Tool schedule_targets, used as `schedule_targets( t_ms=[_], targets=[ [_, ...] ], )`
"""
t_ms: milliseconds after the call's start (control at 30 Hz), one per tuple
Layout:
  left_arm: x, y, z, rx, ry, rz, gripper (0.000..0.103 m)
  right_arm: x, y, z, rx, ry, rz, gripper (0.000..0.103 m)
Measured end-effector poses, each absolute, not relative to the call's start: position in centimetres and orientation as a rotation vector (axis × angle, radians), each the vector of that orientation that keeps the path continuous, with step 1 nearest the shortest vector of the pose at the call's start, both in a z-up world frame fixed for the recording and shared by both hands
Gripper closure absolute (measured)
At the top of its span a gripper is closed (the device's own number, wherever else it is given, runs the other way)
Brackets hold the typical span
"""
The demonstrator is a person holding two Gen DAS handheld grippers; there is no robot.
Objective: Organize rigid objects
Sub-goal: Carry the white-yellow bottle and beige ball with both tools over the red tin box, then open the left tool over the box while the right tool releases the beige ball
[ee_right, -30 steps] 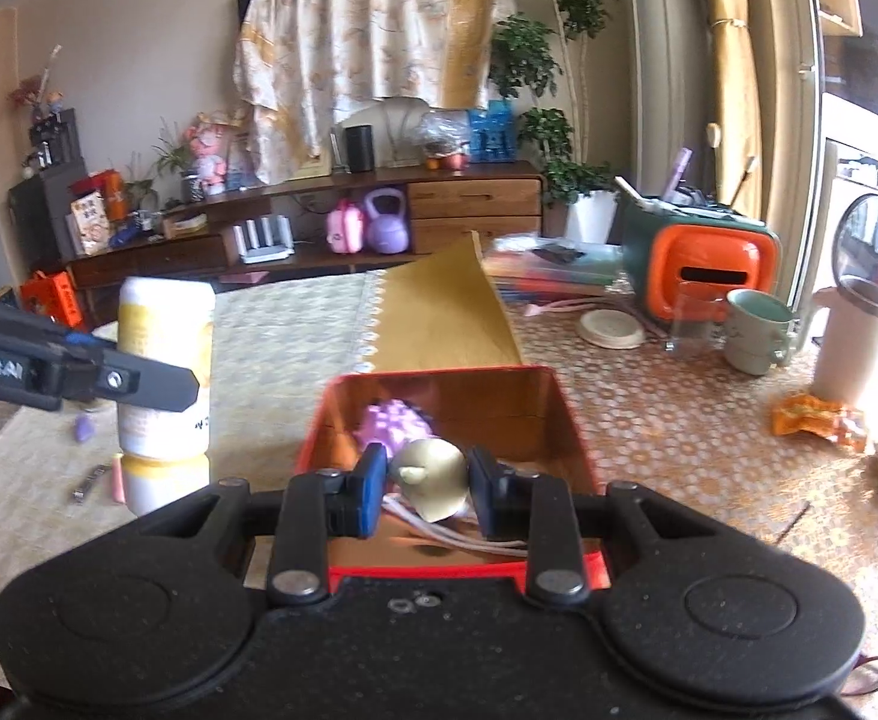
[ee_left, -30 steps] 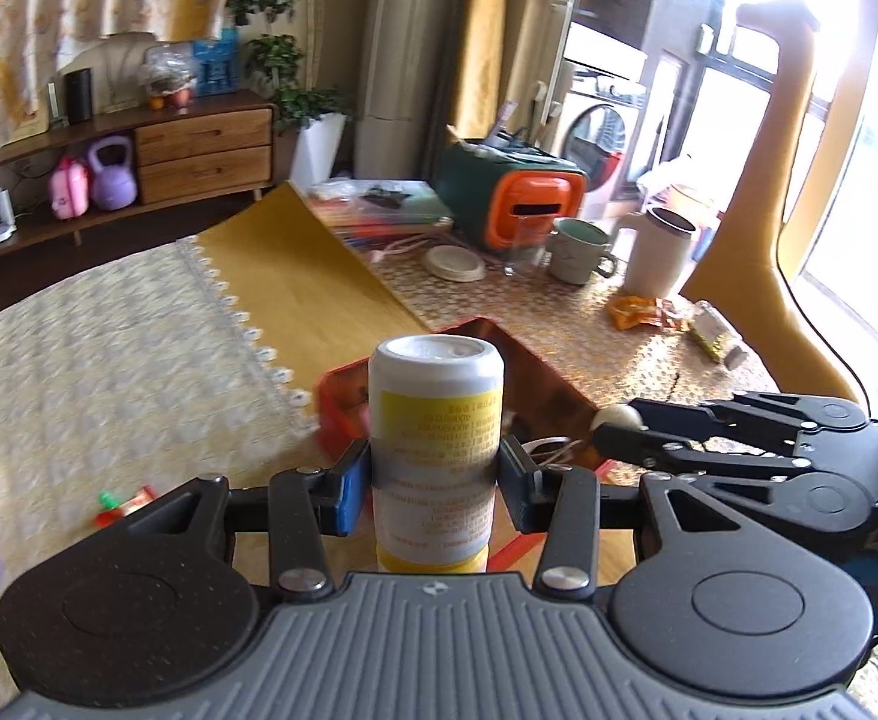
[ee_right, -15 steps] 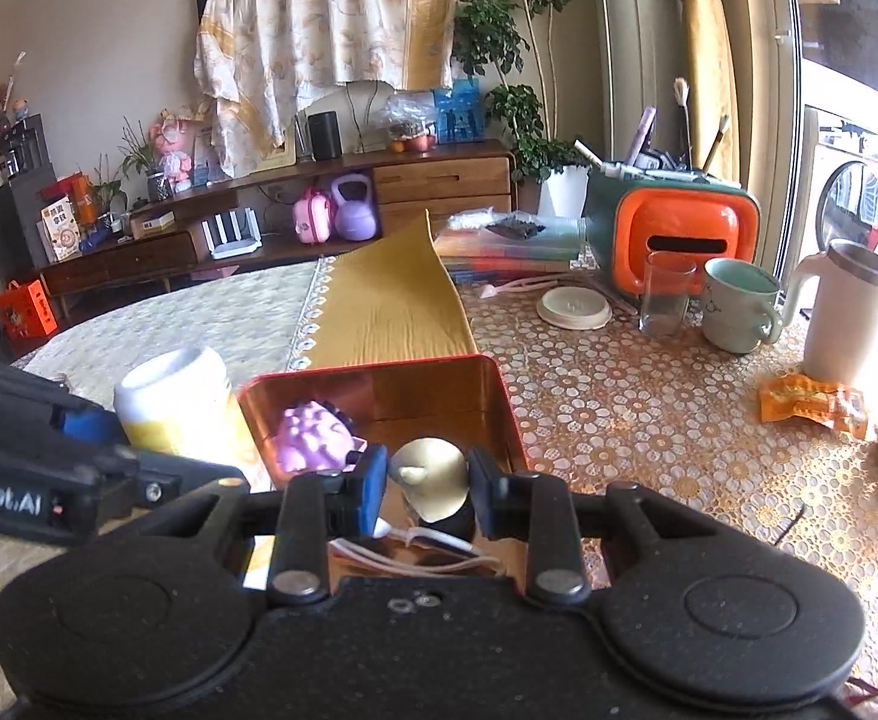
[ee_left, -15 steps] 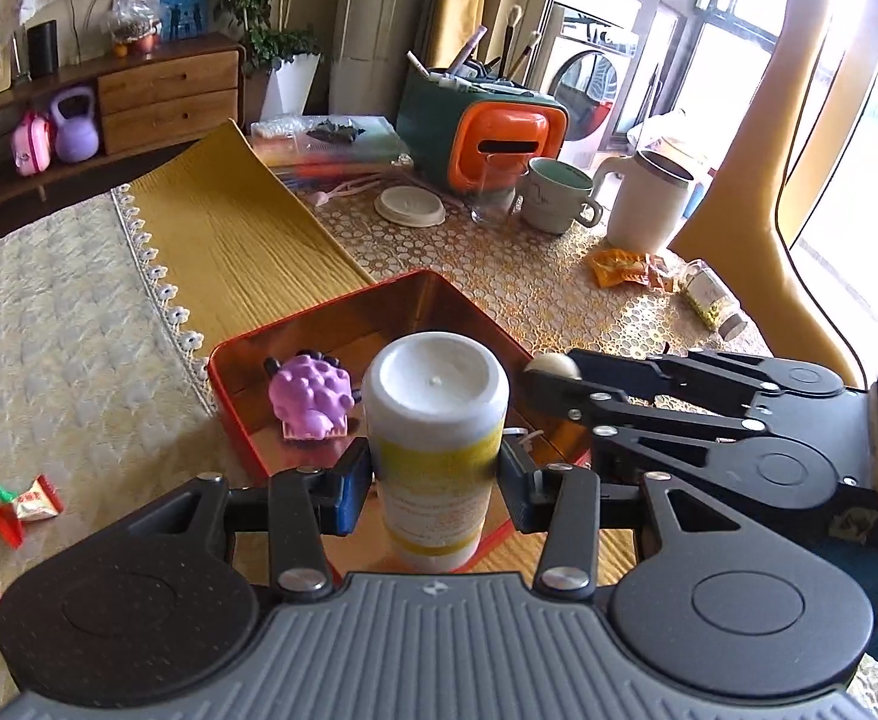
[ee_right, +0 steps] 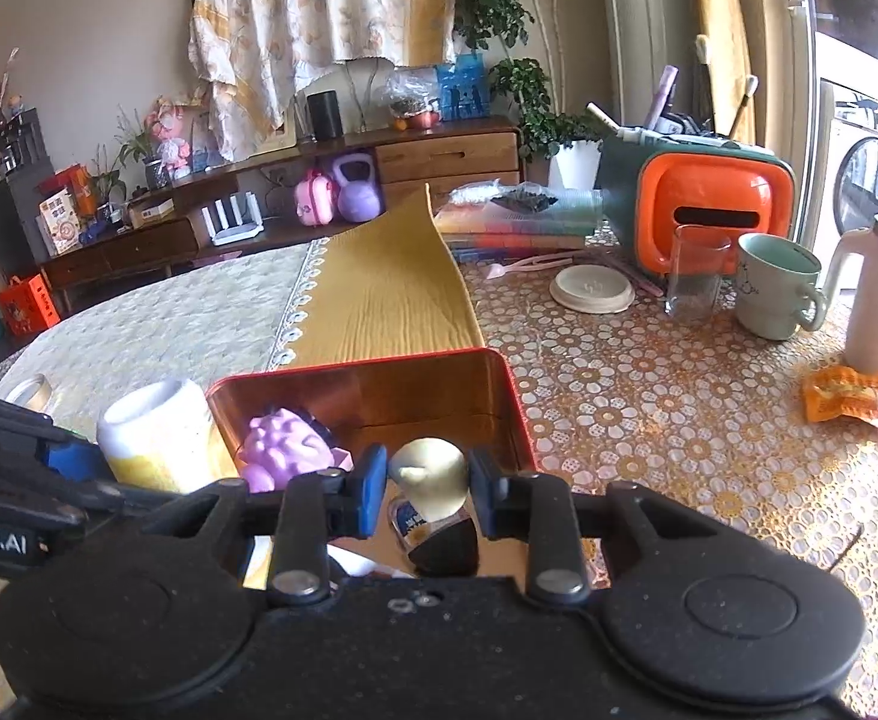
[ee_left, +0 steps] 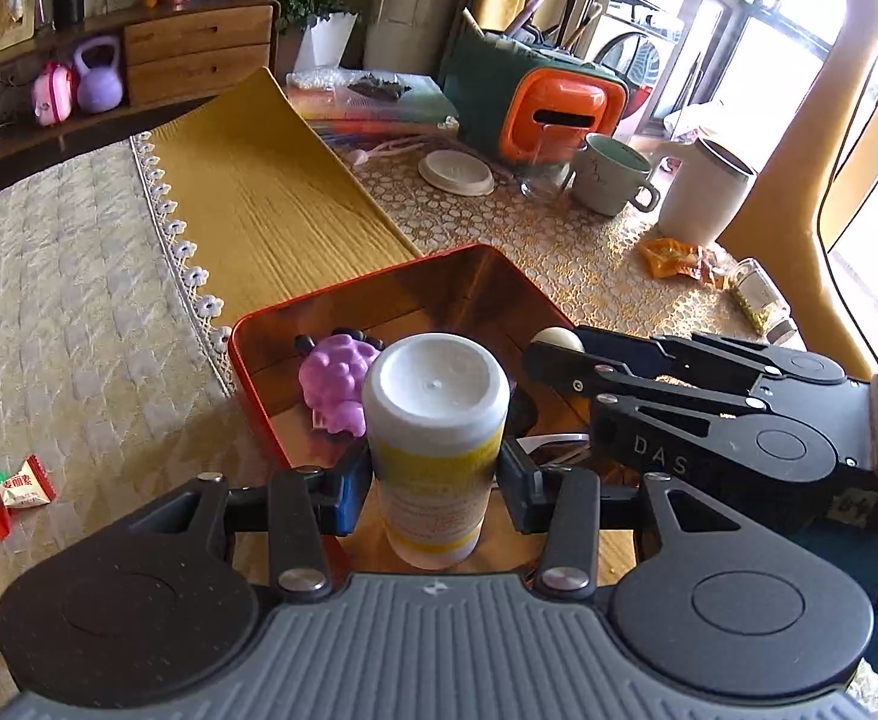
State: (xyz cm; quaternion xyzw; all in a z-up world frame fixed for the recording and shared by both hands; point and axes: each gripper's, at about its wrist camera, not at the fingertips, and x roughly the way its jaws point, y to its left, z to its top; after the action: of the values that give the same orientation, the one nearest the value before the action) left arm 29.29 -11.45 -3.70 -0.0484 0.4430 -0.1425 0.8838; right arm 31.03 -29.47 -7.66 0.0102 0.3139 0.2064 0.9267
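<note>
While each tool grips one item: bottle (ee_left: 435, 444), figurine (ee_right: 429, 471).

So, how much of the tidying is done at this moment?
Done: the purple toy lies in the red tin. In hand: the left gripper clamps the white and yellow bottle over the tin; the right gripper clamps a small cream-capped bottle there. Left: wrapped candies on the tablecloth.

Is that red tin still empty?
No, a purple bumpy toy already lies inside the red tin.
</note>
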Motion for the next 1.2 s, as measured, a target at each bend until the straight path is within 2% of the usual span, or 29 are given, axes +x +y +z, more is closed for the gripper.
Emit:
schedule_targets(
  t_ms=[633, 1200],
  targets=[
    [32.9, -12.5, -6.1, -0.073, 0.926, -0.270, 0.059, 31.8, -28.3, -10.1, -0.042, 0.744, 0.455, 0.071],
    [31.1, -12.1, -7.3, -0.103, 0.984, -0.285, 0.057, 29.1, -30.1, -9.0, -0.049, 0.738, 0.453, 0.051]
  ],
)
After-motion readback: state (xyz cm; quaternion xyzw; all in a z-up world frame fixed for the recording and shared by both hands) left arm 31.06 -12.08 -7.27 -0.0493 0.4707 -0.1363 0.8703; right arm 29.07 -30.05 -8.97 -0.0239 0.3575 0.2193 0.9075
